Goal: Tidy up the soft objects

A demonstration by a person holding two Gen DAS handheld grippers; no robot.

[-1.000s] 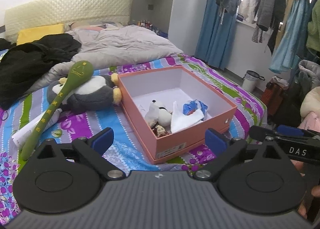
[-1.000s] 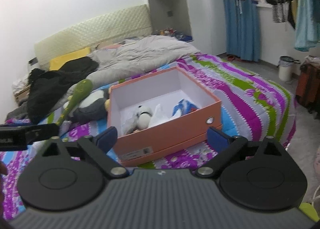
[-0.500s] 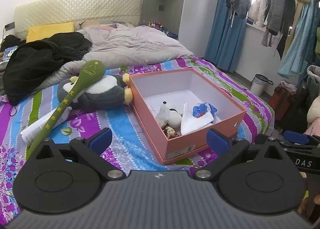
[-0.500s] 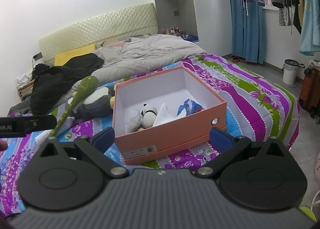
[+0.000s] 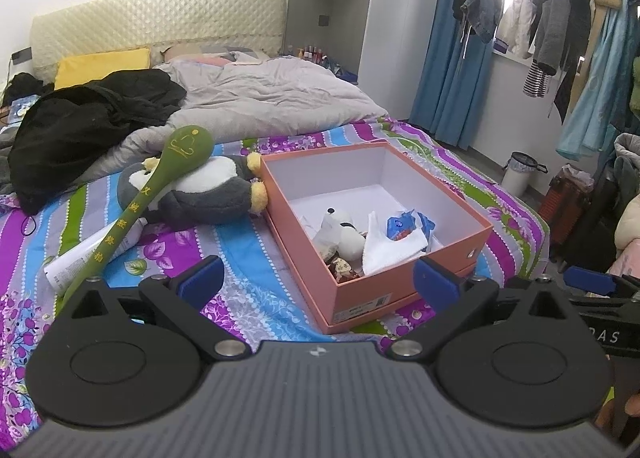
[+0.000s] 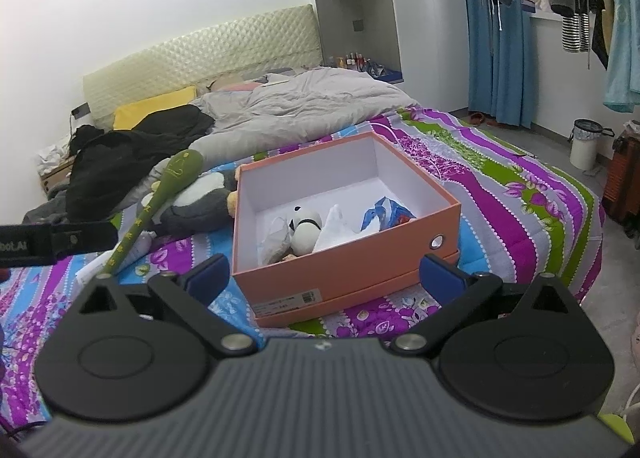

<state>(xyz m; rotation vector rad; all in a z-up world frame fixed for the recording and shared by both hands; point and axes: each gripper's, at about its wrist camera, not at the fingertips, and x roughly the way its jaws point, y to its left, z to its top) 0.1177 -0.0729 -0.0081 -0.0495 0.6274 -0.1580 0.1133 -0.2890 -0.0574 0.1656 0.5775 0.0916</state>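
Penguin plush [image 5: 200, 194] beyond left gripper [image 5: 318, 284], beside box [image 5: 404, 290]

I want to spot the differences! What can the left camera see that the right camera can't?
Only the left wrist view shows the small brown bits in the box's near corner and the tip of the right tool at its right edge. Only the right wrist view shows the round hole in the box's side head-on, plus slippers by the curtain. Both show the orange box, the penguin toy, the green spoon toy lying on it, and both tools open, holding nothing.
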